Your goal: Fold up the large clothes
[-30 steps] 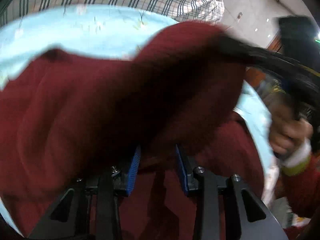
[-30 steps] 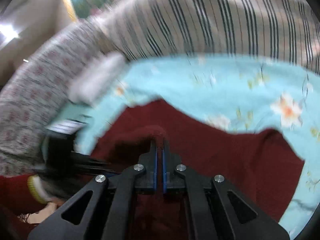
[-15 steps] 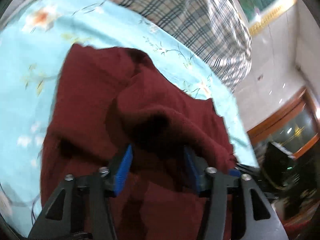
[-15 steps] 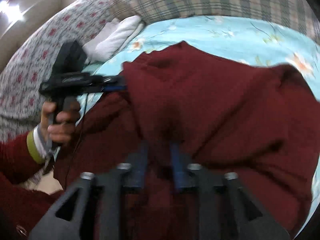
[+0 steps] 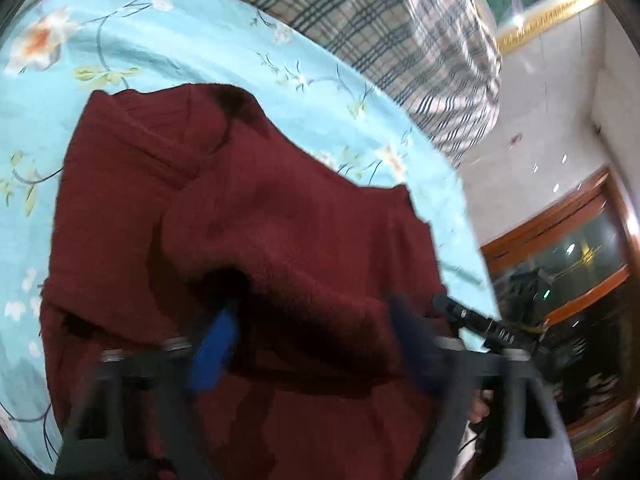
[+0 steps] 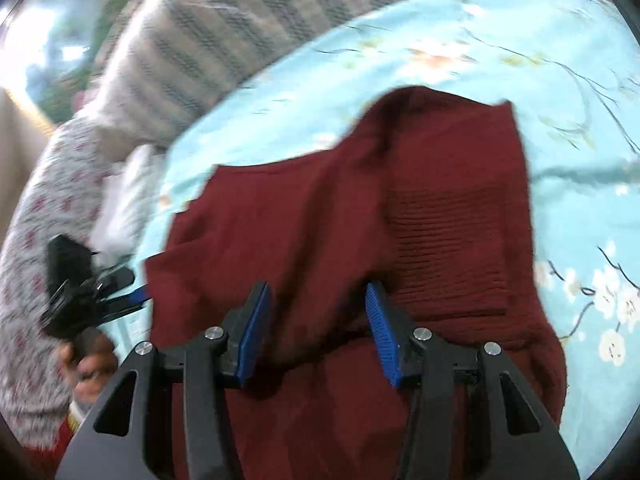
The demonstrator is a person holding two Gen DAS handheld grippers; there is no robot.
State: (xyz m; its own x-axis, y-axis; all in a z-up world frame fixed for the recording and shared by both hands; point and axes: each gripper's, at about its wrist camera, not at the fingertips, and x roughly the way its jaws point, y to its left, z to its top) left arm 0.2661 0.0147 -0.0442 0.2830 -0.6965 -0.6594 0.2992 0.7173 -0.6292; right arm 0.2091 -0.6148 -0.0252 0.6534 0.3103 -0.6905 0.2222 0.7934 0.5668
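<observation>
Right wrist: right gripper (image 6: 316,330) parted, pads off sweater (image 6: 400,208); left gripper (image 5: 316,344) closing, grip unclear; fold may slump.

Maroon sweater (image 6: 400,208), aqua floral sheet (image 6: 560,60), seemingly plaid pillow (image 5: 400,28).

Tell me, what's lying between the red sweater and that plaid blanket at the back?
Only bare sheet: a strip of light blue cloth with printed flowers runs between the sweater and the plaid blanket. Both wrist views show it.
</observation>
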